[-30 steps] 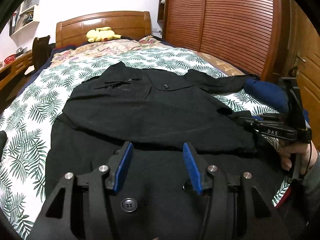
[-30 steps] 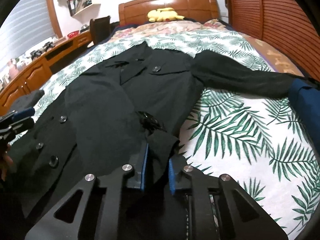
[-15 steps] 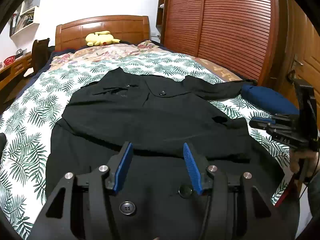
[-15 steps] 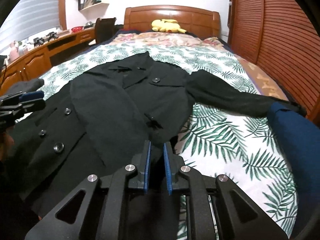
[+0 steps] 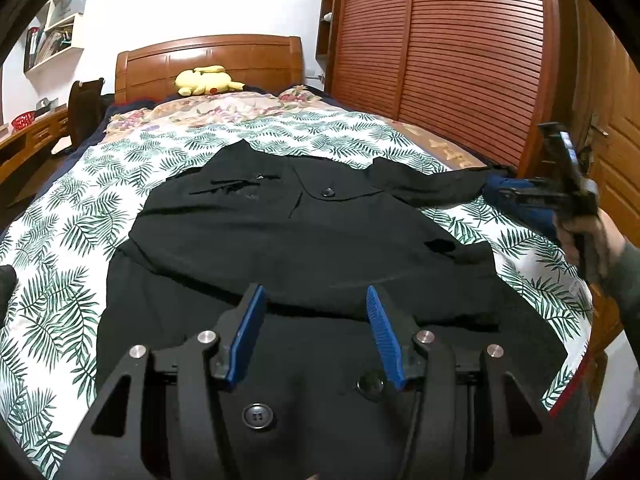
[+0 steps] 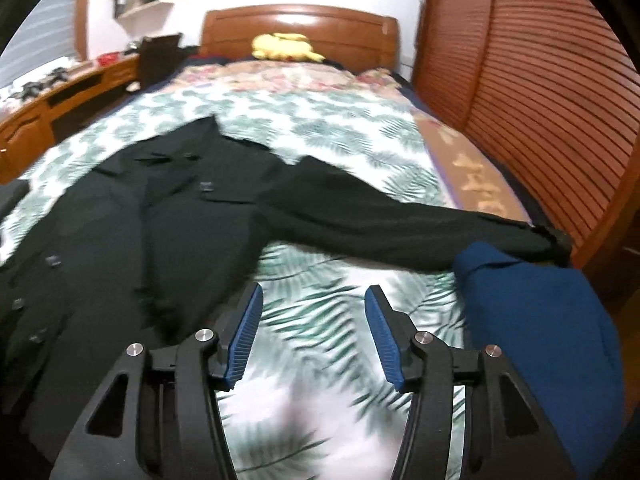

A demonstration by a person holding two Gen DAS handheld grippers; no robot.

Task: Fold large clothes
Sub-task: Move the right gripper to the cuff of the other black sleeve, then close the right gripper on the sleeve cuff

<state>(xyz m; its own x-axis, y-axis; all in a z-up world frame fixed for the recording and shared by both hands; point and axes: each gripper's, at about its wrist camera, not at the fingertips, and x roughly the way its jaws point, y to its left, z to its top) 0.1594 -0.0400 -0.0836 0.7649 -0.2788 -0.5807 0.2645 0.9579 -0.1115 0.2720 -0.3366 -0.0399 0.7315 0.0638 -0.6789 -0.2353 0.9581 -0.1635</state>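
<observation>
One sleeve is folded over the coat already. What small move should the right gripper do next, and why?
Probably reach toward the outstretched sleeve near its cuff. The right gripper hangs over bare bedspread; its jaws have just been opening and hold nothing. That sleeve lies straight out from the black coat, its end beside the blue garment, not yet folded in.

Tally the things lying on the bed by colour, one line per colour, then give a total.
Black: 1, the coat
Blue: 1, the folded garment
Yellow: 1, the plush toy
Total: 3
</observation>
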